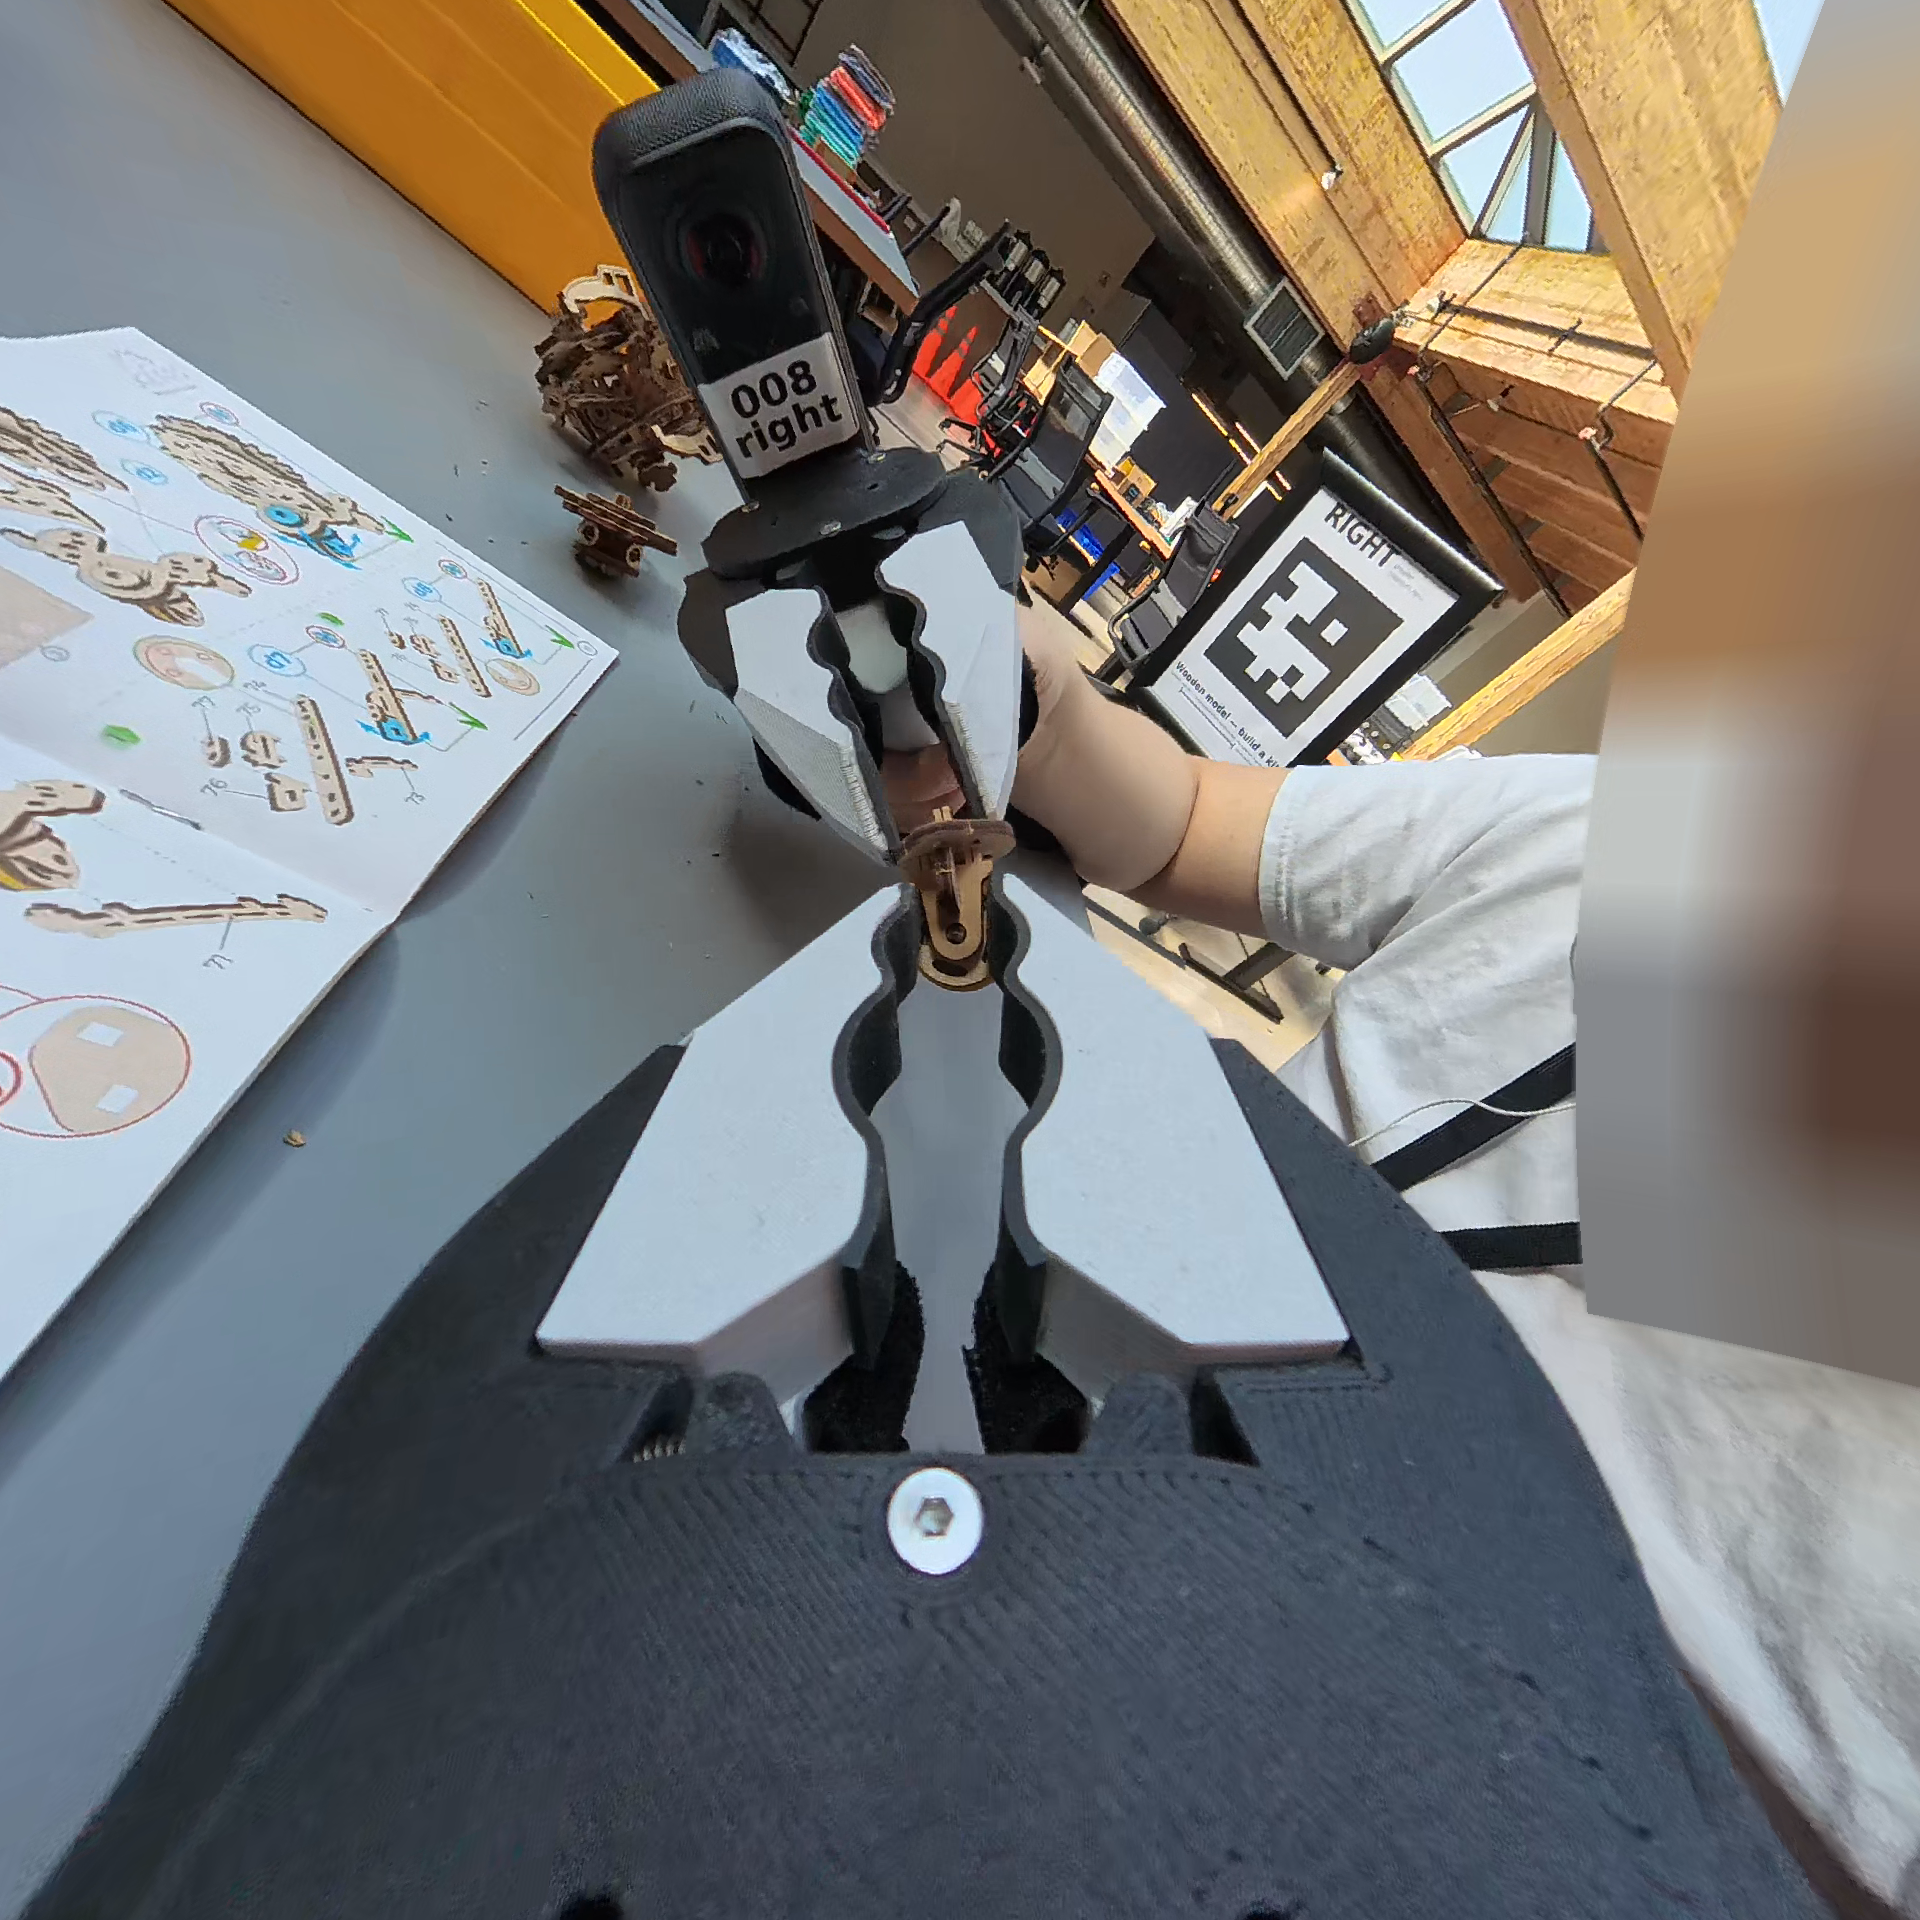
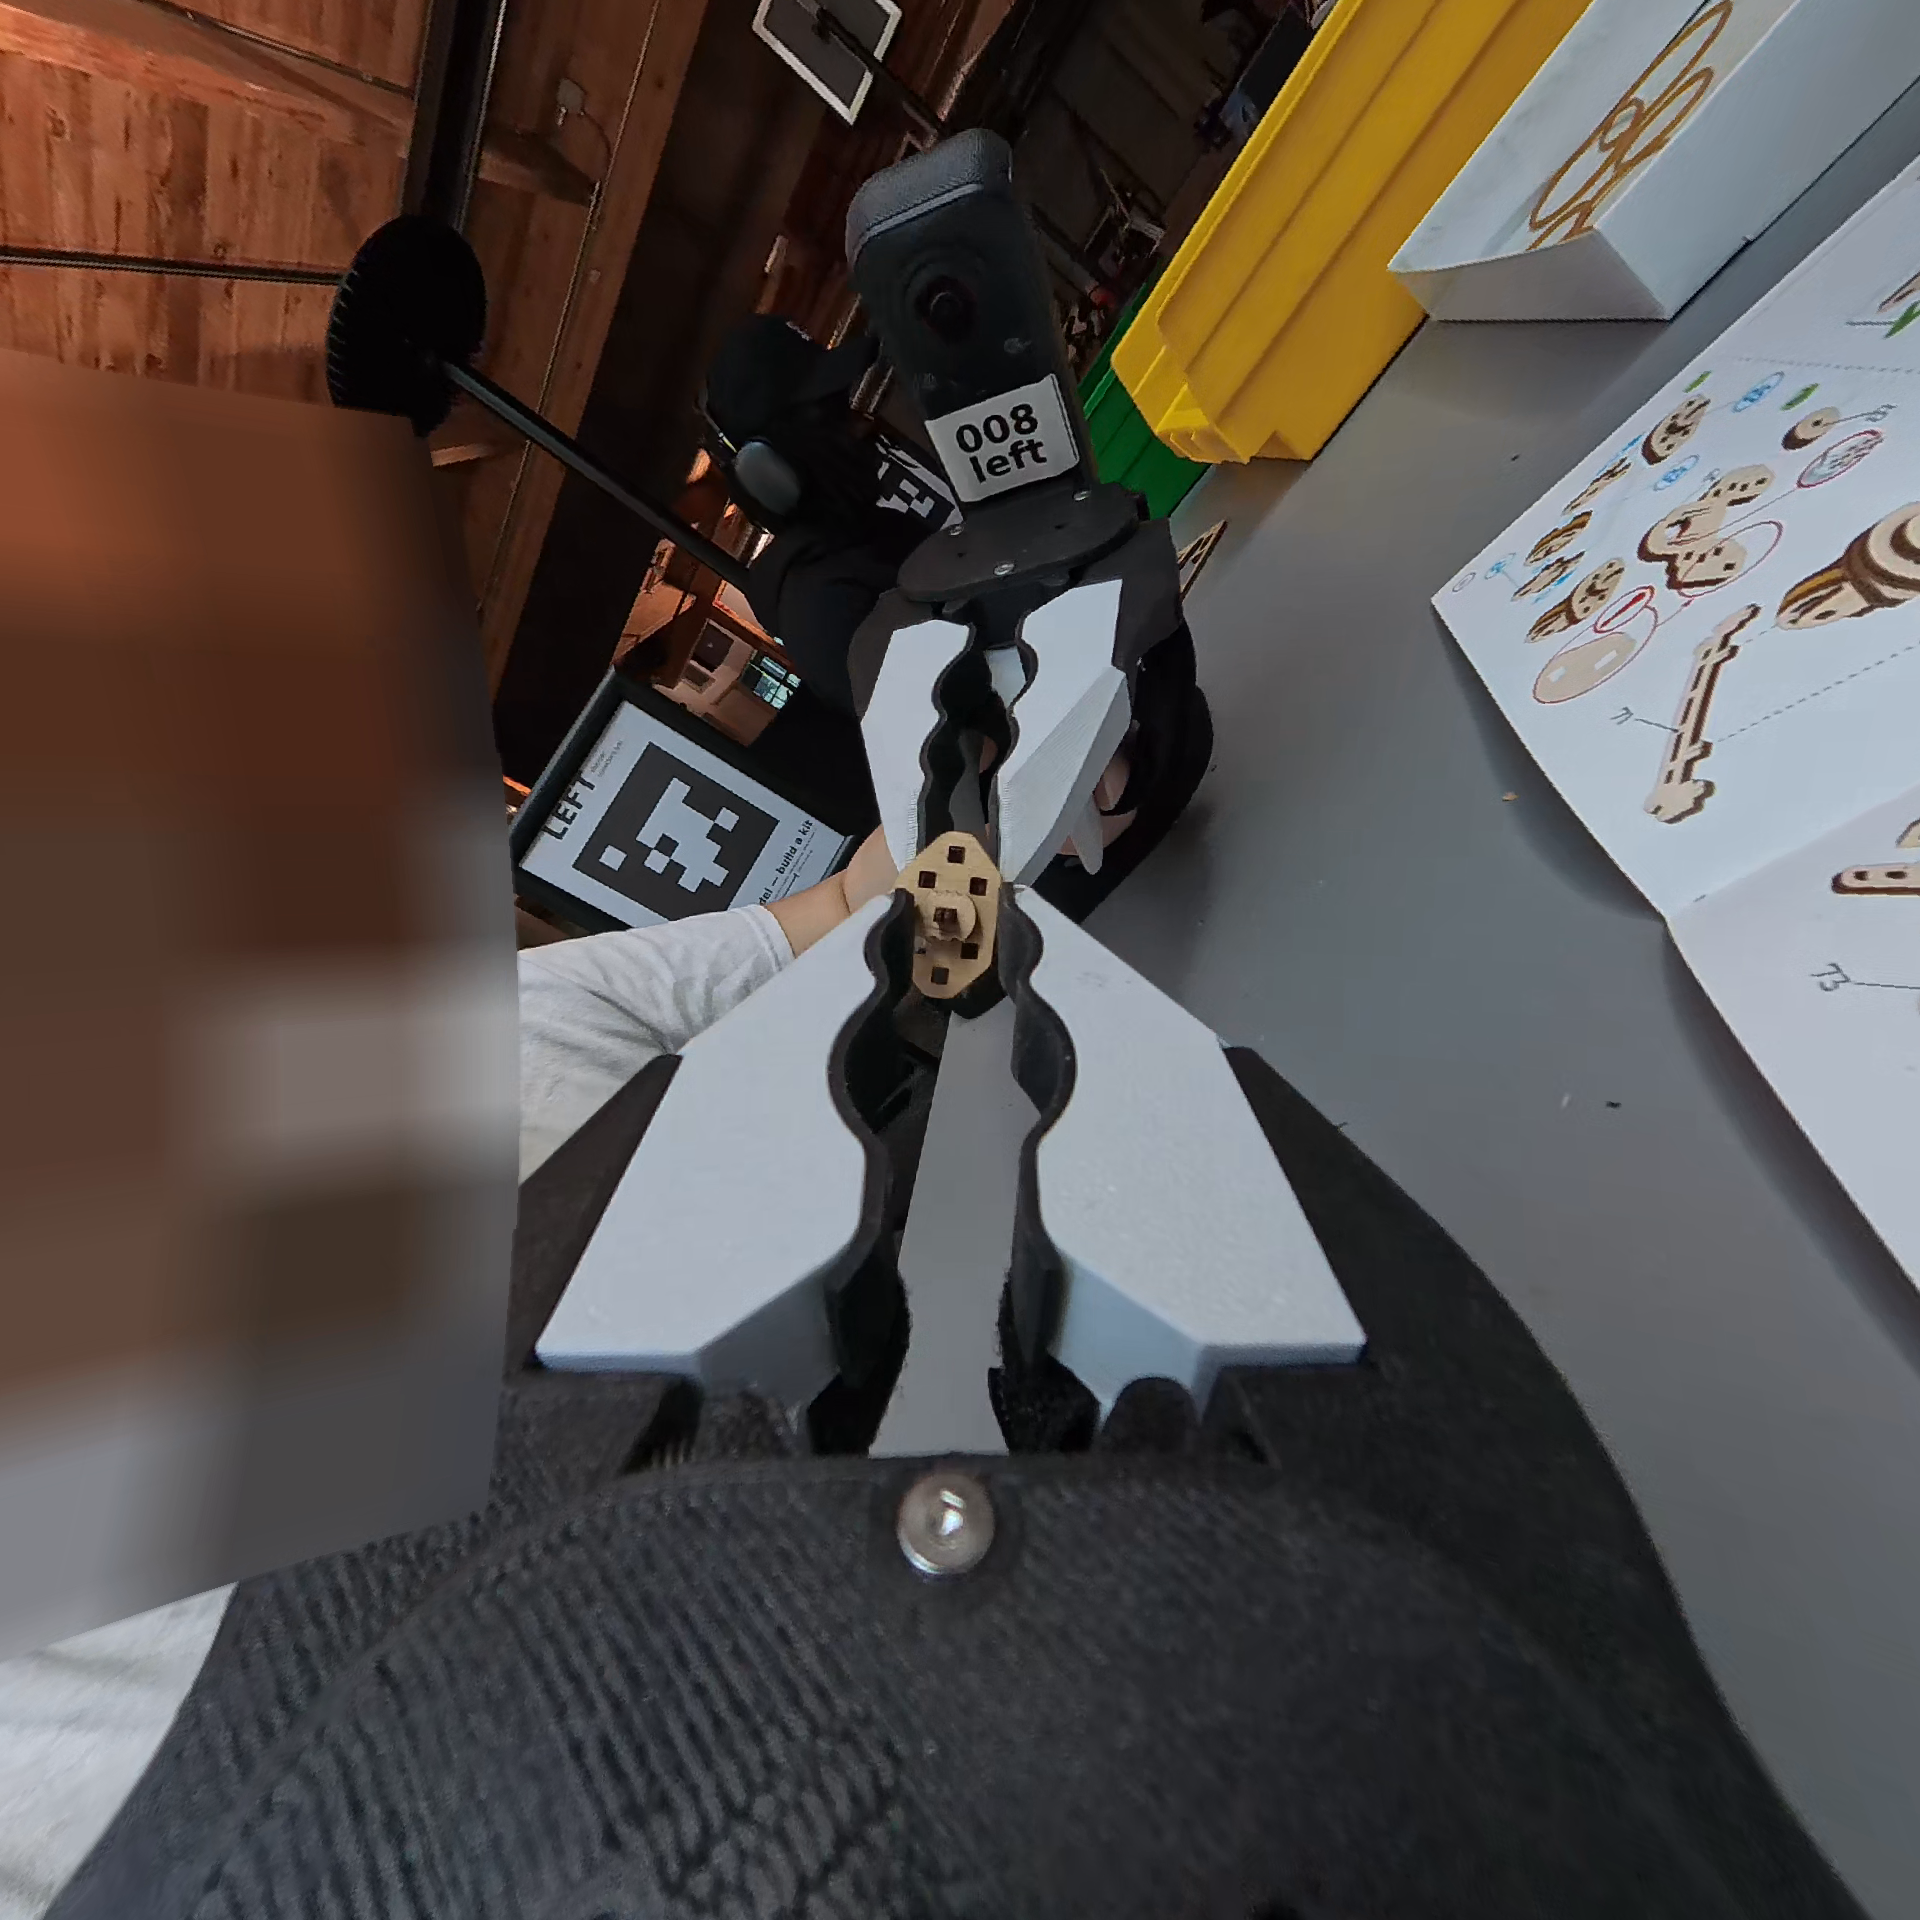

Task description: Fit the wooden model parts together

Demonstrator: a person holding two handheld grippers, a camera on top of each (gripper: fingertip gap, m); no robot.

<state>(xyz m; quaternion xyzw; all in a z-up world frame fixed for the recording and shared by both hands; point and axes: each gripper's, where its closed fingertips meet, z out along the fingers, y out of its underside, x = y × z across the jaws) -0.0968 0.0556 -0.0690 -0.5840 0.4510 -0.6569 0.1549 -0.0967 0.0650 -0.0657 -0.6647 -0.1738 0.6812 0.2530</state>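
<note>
Left wrist view: the left gripper (image 1: 951,914) has its fingers drawn almost together around a small wooden part (image 1: 953,935), an elongated plywood piece held at the fingertips, above the grey surface (image 1: 582,935). Directly ahead, tip to tip, the right gripper (image 1: 930,821) points back at it, its fingers narrowed at the tips on a flat wooden plate (image 1: 961,833) that meets the far end of the part. Left of the grippers lies an open instruction sheet (image 1: 260,675); beyond it, ahead and left, sit a small wooden sub-assembly (image 1: 613,530) and a larger part-built wooden model (image 1: 608,390).

Right wrist view: the right gripper (image 2: 951,920) is nearly closed, pinching the wooden plate (image 2: 948,914), whose face shows square holes and a central peg. The left gripper (image 2: 982,831) meets it from straight ahead. To the right lies the instruction sheet (image 2: 1714,644), and ahead right stands a yellow bin (image 2: 1278,270).
</note>
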